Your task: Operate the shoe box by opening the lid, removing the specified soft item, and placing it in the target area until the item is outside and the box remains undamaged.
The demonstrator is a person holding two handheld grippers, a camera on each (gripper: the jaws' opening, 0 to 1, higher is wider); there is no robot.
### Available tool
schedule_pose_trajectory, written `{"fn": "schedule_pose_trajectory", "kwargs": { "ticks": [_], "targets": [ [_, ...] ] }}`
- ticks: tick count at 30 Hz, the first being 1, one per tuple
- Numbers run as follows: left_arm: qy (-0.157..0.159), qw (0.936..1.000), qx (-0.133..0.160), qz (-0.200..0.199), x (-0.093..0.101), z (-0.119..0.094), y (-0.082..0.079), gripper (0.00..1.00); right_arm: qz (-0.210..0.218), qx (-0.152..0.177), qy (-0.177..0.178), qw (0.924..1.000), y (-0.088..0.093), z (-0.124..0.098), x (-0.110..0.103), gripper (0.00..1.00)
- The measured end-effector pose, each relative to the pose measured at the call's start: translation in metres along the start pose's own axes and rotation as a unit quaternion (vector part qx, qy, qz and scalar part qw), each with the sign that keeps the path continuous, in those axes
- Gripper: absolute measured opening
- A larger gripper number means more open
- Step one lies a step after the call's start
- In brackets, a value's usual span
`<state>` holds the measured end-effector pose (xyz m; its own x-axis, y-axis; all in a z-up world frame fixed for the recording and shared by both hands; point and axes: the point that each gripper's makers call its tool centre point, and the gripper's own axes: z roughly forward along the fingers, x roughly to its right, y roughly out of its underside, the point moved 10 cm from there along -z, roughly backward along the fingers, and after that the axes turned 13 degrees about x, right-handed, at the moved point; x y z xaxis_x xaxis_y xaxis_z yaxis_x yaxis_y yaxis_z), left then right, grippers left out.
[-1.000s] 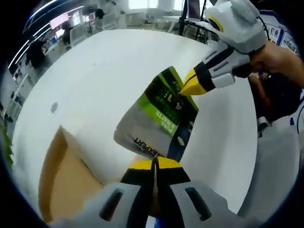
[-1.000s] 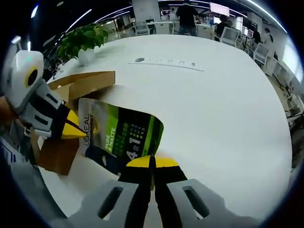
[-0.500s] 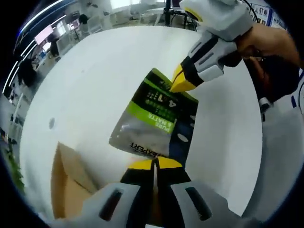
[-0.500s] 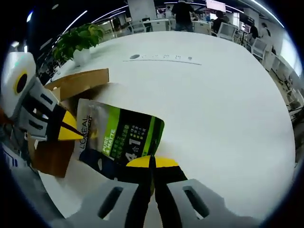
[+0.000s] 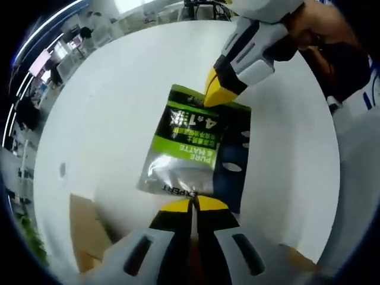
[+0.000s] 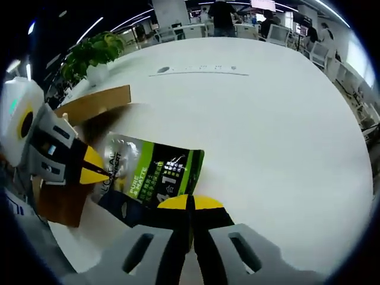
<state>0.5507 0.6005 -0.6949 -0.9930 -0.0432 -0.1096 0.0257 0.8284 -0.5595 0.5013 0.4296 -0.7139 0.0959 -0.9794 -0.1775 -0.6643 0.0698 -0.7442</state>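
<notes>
The pouch [image 5: 199,153], a soft green, silver and dark blue pack, carries all the readable print. In the left gripper view, upside down, its green band reads "PURE MATTE", the silver near end shows "EXPERT" cut off by the jaws, and the far dark end has a large "4" and "1" with a small unreadable sign between them. In the right gripper view the same pouch [image 6: 151,179] shows "PURE MATTE", "4" and "1", and a blurred brand word at its left end.
</notes>
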Motion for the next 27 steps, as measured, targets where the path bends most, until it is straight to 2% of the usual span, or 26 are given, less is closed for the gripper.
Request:
{"fn": "schedule_pose_trajectory", "kwargs": {
  "ticks": [10, 17, 20, 27],
  "targets": [
    [-0.011, 0.9999, 0.004, 0.012, -0.004, 0.004, 0.001, 0.0, 0.006, 0.008, 0.007, 0.9999, -0.001, 0.007, 0.004, 0.0],
    [-0.018, 0.9997, 0.009, 0.015, -0.003, 0.004, 0.001, 0.01, -0.006, 0.004, 0.003, 1.0, 0.0, 0.007, 0.006, 0.01],
    [-0.024, 0.9993, 0.01, 0.026, -0.001, 0.002, 0.001, 0.04, -0.02, 0.002, 0.007, 0.9998, 0.001, 0.005, 0.007, 0.02],
    [-0.033, 0.9989, 0.017, 0.027, -0.001, -0.012, -0.003, 0.1, -0.023, 0.002, 0.007, 0.9997, 0.0, 0.005, 0.008, 0.02]
  ]
}}
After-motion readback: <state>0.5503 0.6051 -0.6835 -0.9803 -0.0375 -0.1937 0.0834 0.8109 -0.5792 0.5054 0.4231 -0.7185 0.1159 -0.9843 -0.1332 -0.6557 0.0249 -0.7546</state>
